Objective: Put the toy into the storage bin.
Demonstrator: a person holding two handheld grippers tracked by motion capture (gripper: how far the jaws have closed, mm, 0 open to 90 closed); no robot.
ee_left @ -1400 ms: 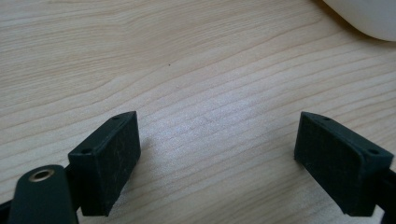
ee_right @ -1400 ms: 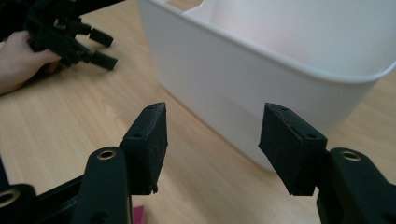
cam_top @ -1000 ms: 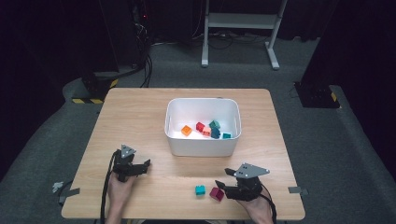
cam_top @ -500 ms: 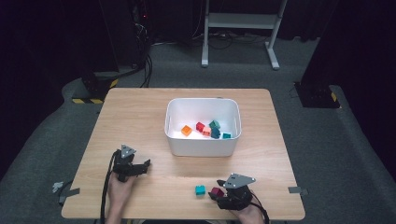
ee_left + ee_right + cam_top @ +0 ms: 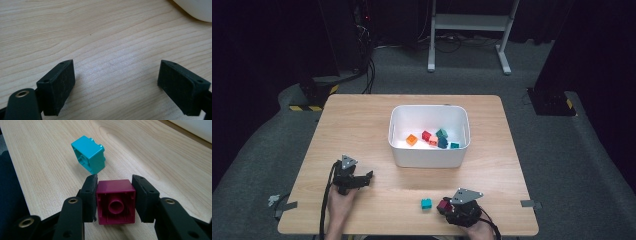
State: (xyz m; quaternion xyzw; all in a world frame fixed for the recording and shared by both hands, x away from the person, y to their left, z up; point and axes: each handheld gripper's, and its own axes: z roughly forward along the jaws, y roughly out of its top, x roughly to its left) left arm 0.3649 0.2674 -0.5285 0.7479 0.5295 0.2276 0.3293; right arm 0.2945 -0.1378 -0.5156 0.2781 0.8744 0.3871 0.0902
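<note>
At the near edge of the table, the right gripper has its jaws closed on a magenta block, pads flat against two opposite sides. The block's hollow underside, with its round socket, faces the gripper's camera. Just beyond it a teal block lies tipped on the wood, studs pointing sideways, touching neither jaw. Both blocks are smooth moulded plastic, squarish. To the left, the left gripper rests low over bare wood, jaws spread wide with nothing between them; its pads are matte black and slightly scuffed. The tabletop is pale wood with fine grain. Farther off, mid-table, stands a white bin, rectangular with rounded corners, holding small blocks: one orange, one red, several teal or dark green.
</note>
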